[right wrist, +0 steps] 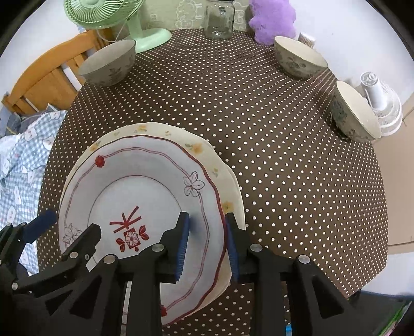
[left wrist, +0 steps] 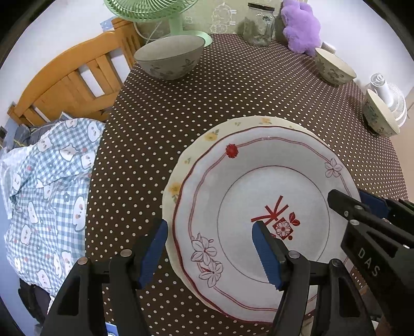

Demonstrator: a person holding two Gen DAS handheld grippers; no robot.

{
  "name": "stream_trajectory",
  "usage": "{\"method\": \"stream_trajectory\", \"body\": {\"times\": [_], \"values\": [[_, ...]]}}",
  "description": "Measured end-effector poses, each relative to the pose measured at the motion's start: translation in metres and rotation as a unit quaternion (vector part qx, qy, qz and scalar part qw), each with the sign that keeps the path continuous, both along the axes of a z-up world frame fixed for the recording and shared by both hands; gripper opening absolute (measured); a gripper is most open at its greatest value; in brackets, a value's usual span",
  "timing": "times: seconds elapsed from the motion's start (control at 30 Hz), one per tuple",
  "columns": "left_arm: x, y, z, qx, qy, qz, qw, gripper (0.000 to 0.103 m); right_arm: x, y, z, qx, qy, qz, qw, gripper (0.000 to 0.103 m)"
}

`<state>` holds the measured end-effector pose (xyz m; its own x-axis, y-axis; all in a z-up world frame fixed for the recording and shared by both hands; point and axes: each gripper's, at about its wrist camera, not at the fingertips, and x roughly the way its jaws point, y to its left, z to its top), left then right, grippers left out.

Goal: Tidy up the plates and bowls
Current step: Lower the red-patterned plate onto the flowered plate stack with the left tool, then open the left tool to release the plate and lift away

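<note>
Left gripper: its fingers stand wide apart, one on each side of the left rim of the red plate. They hold nothing.
Plates: the red plate lies on top of the yellow-flower plate, near the front of the bench. It sits a bit off to one side.
Right gripper: its fingers are near each other around the right rim of both plates. I cannot tell if they pinch.
Doing it well: I think the stack needs a small nudge so both plates line up. Slide, do not lift.
Bowls: one bowl stands far left, by the green fan. Two more bowls stand far right, well apart.
In the way: the jar, the purple toy and the white fan sit at the back. The middle of the bench looks free for stacking the bowls.
</note>
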<state>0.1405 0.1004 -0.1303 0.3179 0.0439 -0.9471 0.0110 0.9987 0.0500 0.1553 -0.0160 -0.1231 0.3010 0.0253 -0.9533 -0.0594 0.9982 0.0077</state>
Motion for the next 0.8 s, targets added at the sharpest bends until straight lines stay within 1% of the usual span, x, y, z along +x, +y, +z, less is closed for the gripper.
{"method": "stream_trajectory", "body": {"times": [0.1, 0.13, 0.2, 0.23, 0.27, 0.37, 0.4, 0.47, 0.5, 0.57, 0.6, 0.7, 0.8], "values": [[-0.001, -0.002, 0.001, -0.003, -0.002, -0.009, 1.0000, 0.075, 0.001, 0.000, 0.000, -0.009, 0.003, -0.003, 1.000, 0.035], [0.000, -0.002, 0.002, -0.001, -0.003, -0.011, 0.9999, 0.075, 0.000, -0.001, 0.001, -0.011, 0.002, -0.006, 1.000, 0.039], [0.000, -0.002, 0.001, -0.007, -0.001, -0.016, 0.9998, 0.076, 0.000, -0.003, 0.002, -0.015, -0.001, -0.016, 1.000, 0.053], [0.000, -0.002, 0.001, -0.009, -0.001, -0.018, 0.9998, 0.076, -0.001, -0.003, 0.003, -0.015, -0.003, -0.020, 1.000, 0.062], [0.000, -0.003, 0.002, -0.008, -0.002, -0.023, 0.9997, 0.076, -0.002, -0.004, 0.004, -0.015, -0.007, -0.024, 1.000, 0.064], [0.000, -0.006, 0.005, -0.010, -0.007, -0.035, 0.9993, 0.078, -0.004, -0.005, 0.008, -0.012, -0.012, -0.026, 1.000, 0.064], [0.001, -0.007, 0.006, -0.011, -0.007, -0.037, 0.9992, 0.080, -0.006, -0.006, 0.011, -0.011, -0.017, -0.029, 0.999, 0.064], [0.001, -0.008, 0.010, -0.015, -0.014, -0.043, 0.9989, 0.081, -0.009, -0.010, 0.019, -0.005, -0.030, -0.033, 0.999, 0.065], [0.001, -0.010, 0.014, -0.018, -0.021, -0.047, 0.9985, 0.081, -0.011, -0.012, 0.023, -0.002, -0.037, -0.034, 0.999, 0.066], [0.001, -0.016, 0.021, -0.014, -0.037, -0.054, 0.9977, 0.084, -0.014, -0.019, 0.030, 0.006, -0.050, -0.038, 0.998, 0.074], [0.001, -0.021, 0.025, -0.014, -0.044, -0.057, 0.9973, 0.086, -0.015, -0.023, 0.033, 0.010, -0.055, -0.041, 0.998, 0.074], [0.003, -0.033, 0.033, -0.015, -0.055, -0.053, 0.9969, 0.087, -0.015, -0.036, 0.042, 0.024, -0.065, -0.043, 0.997, 0.075], [0.004, -0.047, 0.042, -0.015, -0.067, -0.040, 0.9968, 0.088, -0.012, -0.053, 0.051, 0.039, -0.073, -0.032, 0.996, 0.075]]}}
